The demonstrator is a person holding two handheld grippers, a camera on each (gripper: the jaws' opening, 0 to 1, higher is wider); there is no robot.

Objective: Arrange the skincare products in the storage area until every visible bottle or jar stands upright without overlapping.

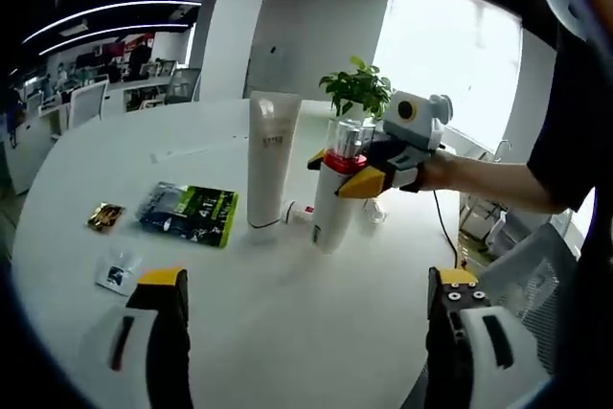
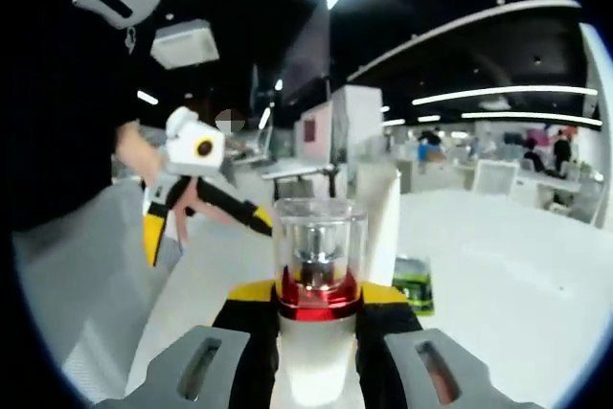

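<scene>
right gripper (image 2: 316,318) clamping upright pump bottle (image 2: 316,332), white tube (image 1: 270,160) standing

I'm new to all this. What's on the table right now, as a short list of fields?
table: round, white
right gripper: shut on pump bottle, held upright
left gripper: open, holding nothing
white tube: standing upright, left of the bottle
green packet: lying flat
small sachets: lying flat near the packet
potted plant: behind the bottle
</scene>
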